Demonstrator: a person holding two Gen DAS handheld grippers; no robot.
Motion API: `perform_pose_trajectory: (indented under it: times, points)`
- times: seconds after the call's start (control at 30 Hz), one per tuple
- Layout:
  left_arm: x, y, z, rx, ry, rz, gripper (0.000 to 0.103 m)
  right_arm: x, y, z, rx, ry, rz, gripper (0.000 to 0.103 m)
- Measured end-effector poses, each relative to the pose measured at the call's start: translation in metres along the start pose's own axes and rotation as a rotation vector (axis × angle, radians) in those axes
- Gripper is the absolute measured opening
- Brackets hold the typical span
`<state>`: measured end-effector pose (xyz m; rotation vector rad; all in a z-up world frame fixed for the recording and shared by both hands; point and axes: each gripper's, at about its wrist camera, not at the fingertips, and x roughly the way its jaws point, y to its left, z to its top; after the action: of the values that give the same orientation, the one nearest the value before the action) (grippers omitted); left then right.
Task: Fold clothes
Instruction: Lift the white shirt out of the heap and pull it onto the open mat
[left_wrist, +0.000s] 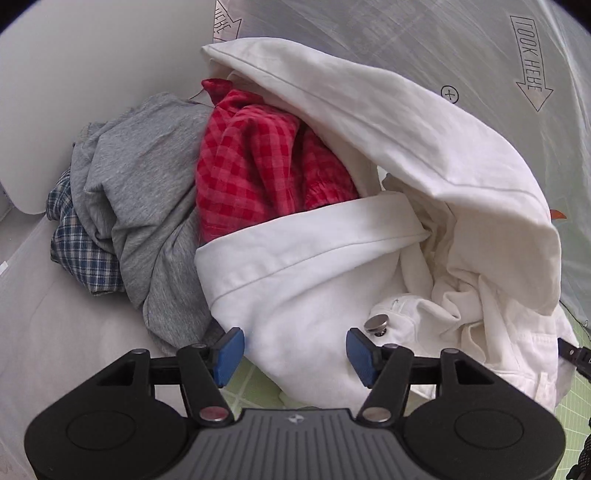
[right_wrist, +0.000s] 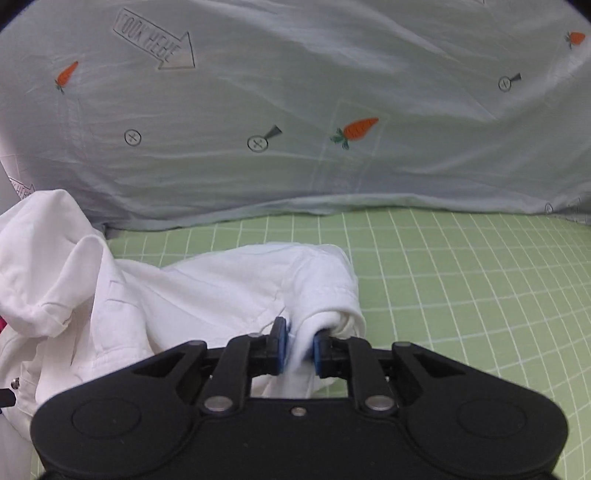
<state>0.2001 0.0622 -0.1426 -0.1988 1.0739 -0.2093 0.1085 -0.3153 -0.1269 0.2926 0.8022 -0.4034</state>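
Heap of clothes on the grid mat, jacket at its front, checked shirt behind the jacket, jersey top to its left, printed sheet hanging behind.

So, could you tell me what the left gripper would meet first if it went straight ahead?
Most likely the white garment: the open left gripper points at its folded cuff, with the red checked cloth behind.
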Motion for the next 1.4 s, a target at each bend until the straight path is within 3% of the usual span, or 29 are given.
perform_pose_trajectory:
  times: [0.03,0.1,0.13,0.17,0.2,0.33,0.43,0.53,0.6,0.63,0.7,0.8,0.93,0.97,1.0,1.07,1.1,1.13,1.17,1.2,1.3,1.4]
  points:
    - [0.000,0.002,0.001,-0.003,-0.004,0.006,0.062,0.003,0.002,-0.004,0.030,0.023,0.002,0.019]
    - [-0.001,0.008,0.002,-0.011,-0.014,0.028,0.063,-0.003,0.011,-0.008,0.054,0.000,0.019,0.037]
    - [-0.001,0.010,0.003,-0.016,-0.016,0.041,0.063,-0.004,0.018,-0.006,0.057,-0.011,0.036,0.059]
    - [-0.002,0.013,0.002,-0.022,-0.015,0.053,0.063,-0.006,0.024,-0.005,0.061,-0.023,0.053,0.075]
    - [-0.002,0.015,0.002,-0.030,-0.013,0.064,0.063,-0.007,0.031,-0.003,0.065,-0.034,0.070,0.079]
    - [-0.007,0.022,0.001,-0.056,-0.012,0.076,0.063,-0.015,0.057,0.005,0.068,-0.082,0.125,0.080]
    - [-0.007,0.020,0.000,-0.053,-0.011,0.084,0.063,-0.030,0.072,0.008,0.042,-0.152,0.107,0.080]
    - [-0.006,0.017,0.003,-0.052,-0.013,0.089,0.063,-0.049,0.080,0.012,0.004,-0.245,0.107,0.084]
    - [-0.005,0.015,0.004,-0.051,-0.014,0.093,0.063,-0.054,0.087,0.015,-0.051,-0.278,0.129,0.091]
    - [-0.004,0.015,0.005,-0.052,-0.017,0.096,0.066,-0.053,0.092,0.016,-0.081,-0.273,0.128,0.098]
    - [-0.002,0.014,0.008,-0.057,-0.024,0.107,0.075,-0.042,0.095,0.015,-0.086,-0.230,0.132,0.099]
    - [0.006,0.016,0.010,-0.059,-0.015,0.101,0.080,-0.020,0.094,0.013,-0.009,-0.099,0.199,0.099]
    - [0.023,0.019,0.012,-0.073,0.020,0.057,0.080,-0.006,0.106,0.006,-0.032,-0.047,0.317,0.100]
    - [0.026,0.019,0.012,-0.087,0.022,0.041,0.077,-0.002,0.110,0.004,-0.044,-0.032,0.341,0.100]
    - [0.028,0.018,0.012,-0.101,0.020,0.032,0.065,0.002,0.114,0.002,-0.054,-0.015,0.365,0.100]
    - [0.029,0.013,0.013,-0.103,0.021,0.048,0.050,0.013,0.119,0.000,-0.064,0.029,0.398,0.095]
    - [0.028,0.008,0.014,-0.097,0.021,0.064,0.036,0.017,0.121,-0.001,-0.070,0.045,0.412,0.087]
    - [0.025,0.005,0.015,-0.097,0.015,0.069,0.023,0.017,0.120,-0.002,-0.071,0.036,0.422,0.063]
    - [0.019,0.000,0.016,-0.097,0.004,0.074,0.020,0.010,0.111,0.001,-0.073,0.002,0.392,0.026]
    - [0.012,-0.005,0.016,-0.089,-0.013,0.078,0.014,0.002,0.103,0.003,-0.075,-0.032,0.363,0.015]
    - [-0.014,-0.026,0.014,-0.025,-0.086,0.091,0.010,-0.019,0.078,0.009,-0.081,-0.133,0.273,0.011]
    - [-0.041,-0.044,0.009,0.003,-0.154,0.042,0.008,-0.041,0.053,0.016,-0.086,-0.234,0.182,0.010]
